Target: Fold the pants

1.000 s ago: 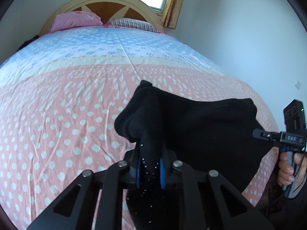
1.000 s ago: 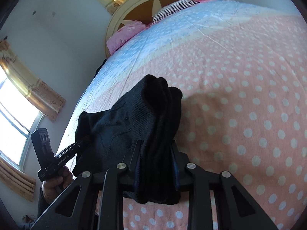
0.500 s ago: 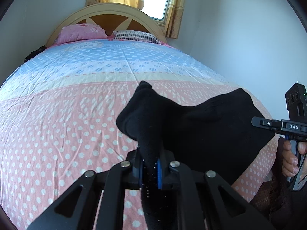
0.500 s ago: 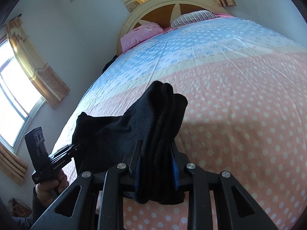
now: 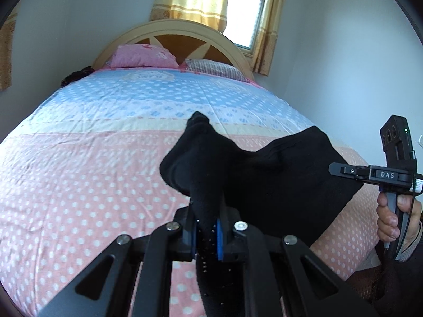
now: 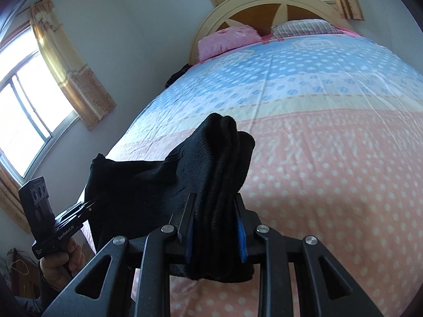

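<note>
The black pants (image 5: 277,185) hang stretched between my two grippers above the near end of the bed. My left gripper (image 5: 207,235) is shut on one bunched corner of the pants. My right gripper (image 6: 215,235) is shut on the other corner, a thick wad of folded layers (image 6: 224,163). The right gripper also shows at the right of the left wrist view (image 5: 370,174), and the left gripper at the lower left of the right wrist view (image 6: 76,211). The cloth below each grip hangs out of sight.
The bed (image 5: 92,158) has a pink and blue polka-dot cover. A pink pillow (image 5: 142,56) and a striped pillow (image 5: 214,68) lie at the curved wooden headboard (image 5: 171,30). A wall stands close on the right, and curtained windows (image 6: 31,100) on the left.
Both grippers have risen and tilted upward with the pants. More of the headboard, window and walls shows now. Both grips are unchanged.
</note>
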